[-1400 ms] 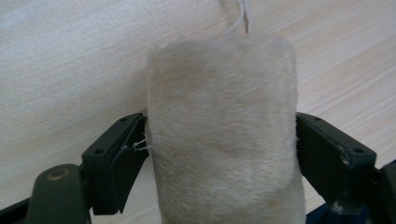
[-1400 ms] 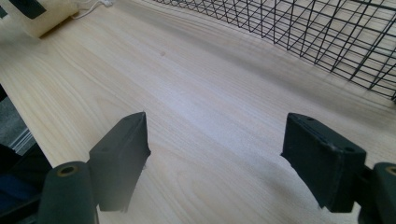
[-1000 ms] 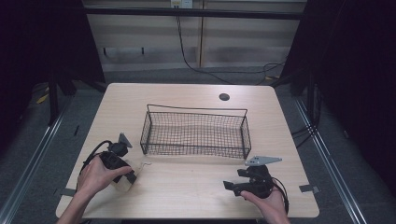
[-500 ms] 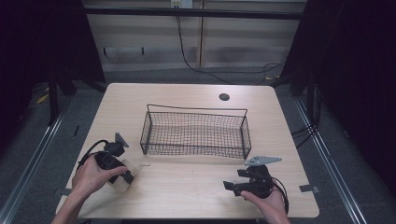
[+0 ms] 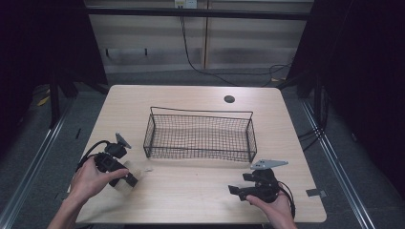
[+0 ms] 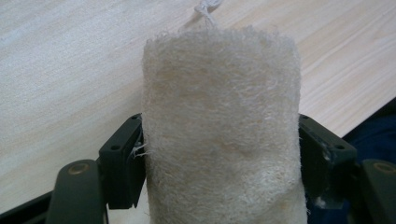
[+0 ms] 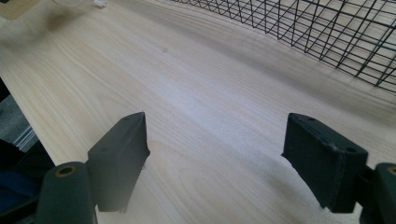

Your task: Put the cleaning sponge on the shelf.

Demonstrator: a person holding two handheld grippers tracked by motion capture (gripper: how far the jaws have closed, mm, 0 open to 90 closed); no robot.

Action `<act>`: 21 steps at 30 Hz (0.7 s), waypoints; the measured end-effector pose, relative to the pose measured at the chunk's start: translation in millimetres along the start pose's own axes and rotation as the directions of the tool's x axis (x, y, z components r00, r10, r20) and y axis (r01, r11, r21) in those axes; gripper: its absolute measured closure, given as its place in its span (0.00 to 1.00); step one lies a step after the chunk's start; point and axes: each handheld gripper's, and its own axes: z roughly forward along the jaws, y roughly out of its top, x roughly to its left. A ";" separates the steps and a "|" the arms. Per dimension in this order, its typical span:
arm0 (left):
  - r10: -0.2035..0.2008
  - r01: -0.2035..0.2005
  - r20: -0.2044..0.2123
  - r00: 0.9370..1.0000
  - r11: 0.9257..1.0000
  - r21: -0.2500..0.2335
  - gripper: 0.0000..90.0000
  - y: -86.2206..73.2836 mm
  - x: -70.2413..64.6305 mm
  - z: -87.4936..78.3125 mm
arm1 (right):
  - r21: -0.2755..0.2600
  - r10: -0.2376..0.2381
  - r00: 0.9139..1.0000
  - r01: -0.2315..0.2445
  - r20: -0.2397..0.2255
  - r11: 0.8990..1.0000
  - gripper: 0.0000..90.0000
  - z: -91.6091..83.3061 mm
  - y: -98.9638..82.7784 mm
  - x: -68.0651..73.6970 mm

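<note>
High view: a pale wooden tabletop (image 5: 191, 195) carries a black wire mesh basket (image 5: 200, 136) at its centre. At about eight o'clock from the basket, a person's left hand holds the left tongs (image 5: 128, 179), which grasp a cream, fibrous loofah-like roll (image 5: 125, 187), hard to make out against the wood. At about five o'clock from the basket, the right tongs (image 5: 234, 192) rest low near the front edge, pointing toward nine o'clock.

Left gripper view: the cream roll (image 6: 222, 135) stands between the two black jaws, which press on both its sides, a firm hold that likely suits carrying it to the basket. A knotted string (image 6: 207, 9) sits at its far end, at twelve o'clock.

Right gripper view: the right tongs (image 7: 215, 149) are spread wide with bare wood between them, probably waiting. The basket's mesh (image 7: 327, 32) lies at one o'clock.
</note>
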 end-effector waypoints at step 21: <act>0.025 -0.025 0.041 0.999 1.000 -0.018 0.31 -2.4 -4.4 -17.8 | -0.002 0.023 1.000 -0.023 -0.003 1.000 0.23 1.4 0.7 -3.2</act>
